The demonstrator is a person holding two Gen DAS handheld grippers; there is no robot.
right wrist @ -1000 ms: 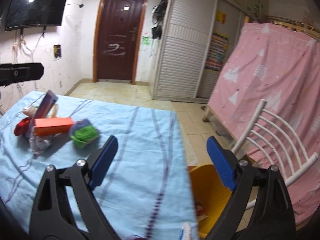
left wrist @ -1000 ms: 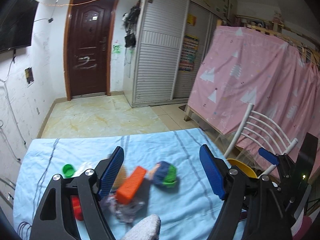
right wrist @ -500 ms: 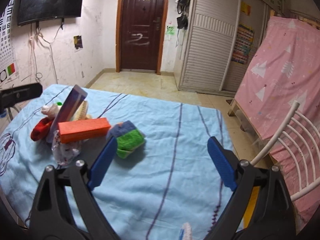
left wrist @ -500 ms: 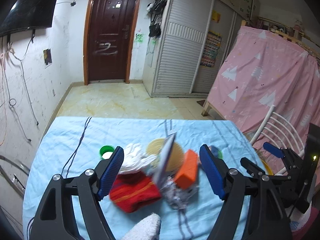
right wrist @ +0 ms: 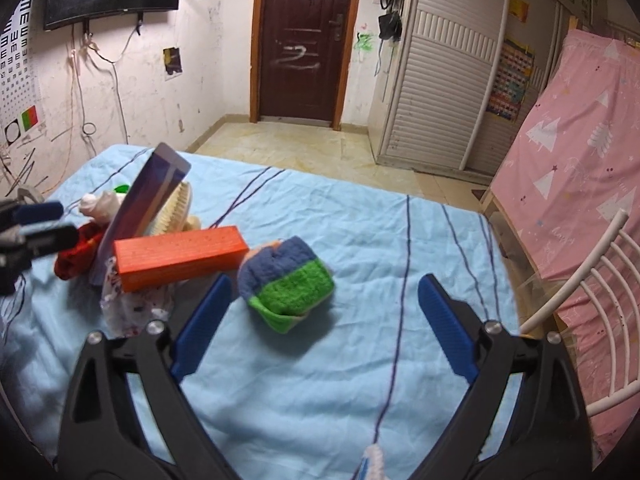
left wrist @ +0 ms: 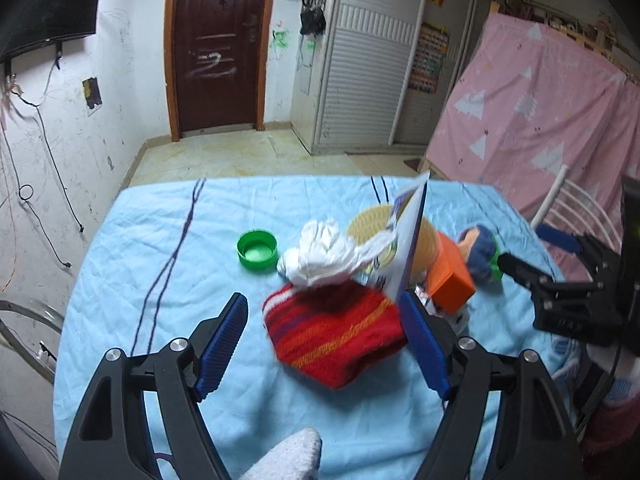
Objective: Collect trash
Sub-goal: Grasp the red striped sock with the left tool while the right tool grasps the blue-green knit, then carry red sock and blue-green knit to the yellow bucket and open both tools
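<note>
A pile of trash lies on the blue-clothed table [left wrist: 160, 260]. It holds a red striped knit cloth [left wrist: 336, 332], a white crumpled wad [left wrist: 324, 254], a green cap [left wrist: 257, 250], an orange box [left wrist: 450, 276] and a tilted flat card [left wrist: 412, 236]. My left gripper [left wrist: 322, 300] is open. The red cloth lies just ahead of it, between its fingers, and the pads do not touch it. My right gripper [right wrist: 325, 280] is open too. A blue and green cloth [right wrist: 288, 280] lies between its fingers, nearer the left one. The orange box [right wrist: 180, 256] rests on a clear wrapper [right wrist: 132, 304].
A white chair [right wrist: 592, 280] and a pink curtained bed [right wrist: 580, 140] stand to the right of the table. Beyond the table's far edge is bare tiled floor [right wrist: 300, 144], then a dark door [right wrist: 300, 40]. A pale round brush [left wrist: 372, 220] leans behind the card.
Both views have swung left and down, from the table's right edge and a yellow bin to the pile. The left gripper now hangs over the red cloth and the right over the blue-green cloth. Both stay open.
</note>
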